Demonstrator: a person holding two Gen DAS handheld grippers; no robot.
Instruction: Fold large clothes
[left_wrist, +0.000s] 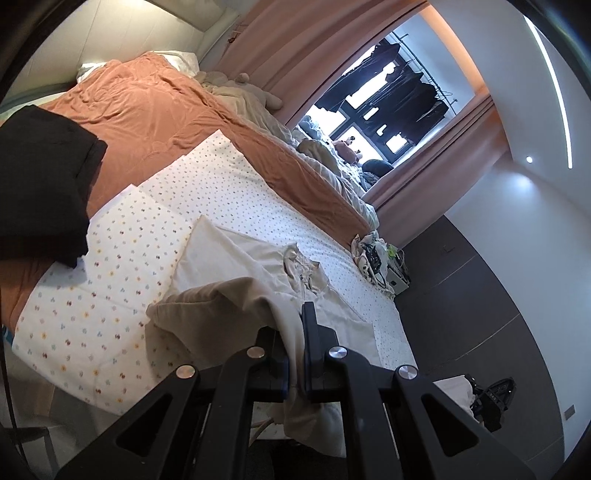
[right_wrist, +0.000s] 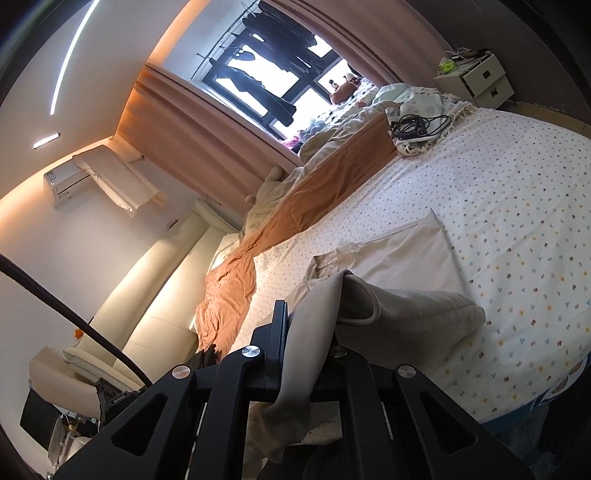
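Left wrist view: left gripper has its fingers pressed together on a fold of the cream garment. Cloth runs between the two black fingers and hangs below them. The rest of the garment lies spread on the dotted white sheet, collar area bunched near the middle, one tan fold lifted up toward the gripper. Orange blanket lies alongside the sheet further back. Black folded cloth sits on the blanket at the left edge. Pink curtains frame a window with dark clothes hanging outside. A cable tangle sits at the far corner of the bed.

Right wrist view: right gripper is likewise clamped on the cream garment. Fabric is pinched between the fingers, draping over the right one and trailing down below the jaws. A rounded tan fold bulges just beyond the fingertips; the flat part lies beyond that on the dotted white sheet. Orange blanket runs along the far side. Cables rest on crumpled bedding near a white nightstand. An air conditioner is on the wall at left.
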